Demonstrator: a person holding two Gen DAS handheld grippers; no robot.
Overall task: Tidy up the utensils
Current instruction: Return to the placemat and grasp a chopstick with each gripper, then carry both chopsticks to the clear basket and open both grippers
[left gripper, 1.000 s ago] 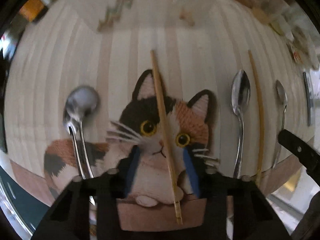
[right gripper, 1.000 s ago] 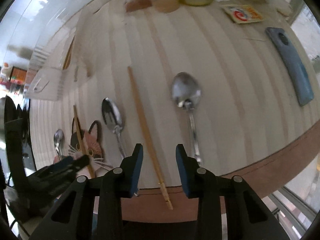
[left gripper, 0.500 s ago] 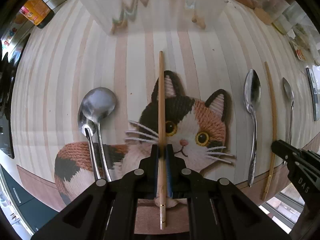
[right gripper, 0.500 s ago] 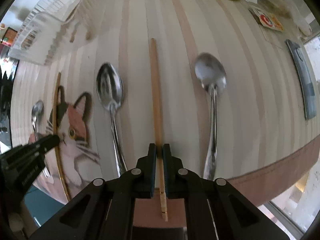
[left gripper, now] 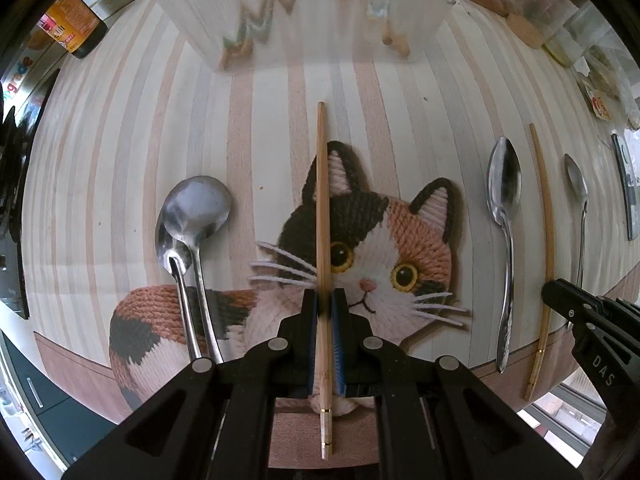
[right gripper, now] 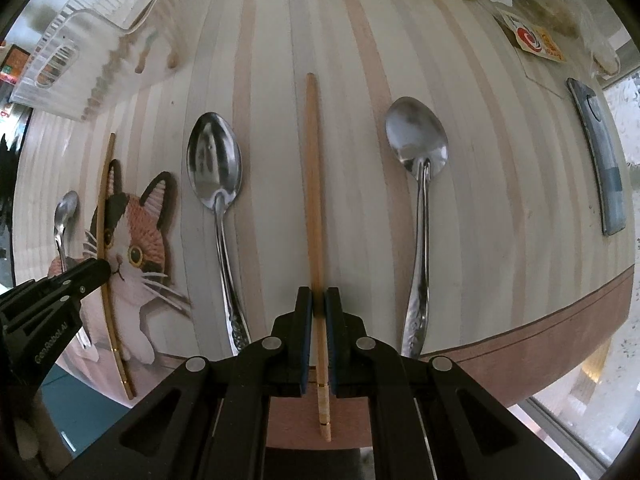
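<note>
The left tool point(left gripper: 325, 312) is clamped on a wooden chopstick point(left gripper: 322, 216) lying across the cat-shaped mat point(left gripper: 384, 240); the right tool point(right gripper: 319, 312) is clamped on the second chopstick point(right gripper: 314, 184), which lies on the striped counter point(right gripper: 500, 200) between two spoons point(right gripper: 216, 168). Both grips sit near the butt ends, so each long tip will likely droop. Lift straight and level, clear of the neighbouring spoons, then carry both toward the clear plastic bin point(left gripper: 304, 12) at the far side.
</note>
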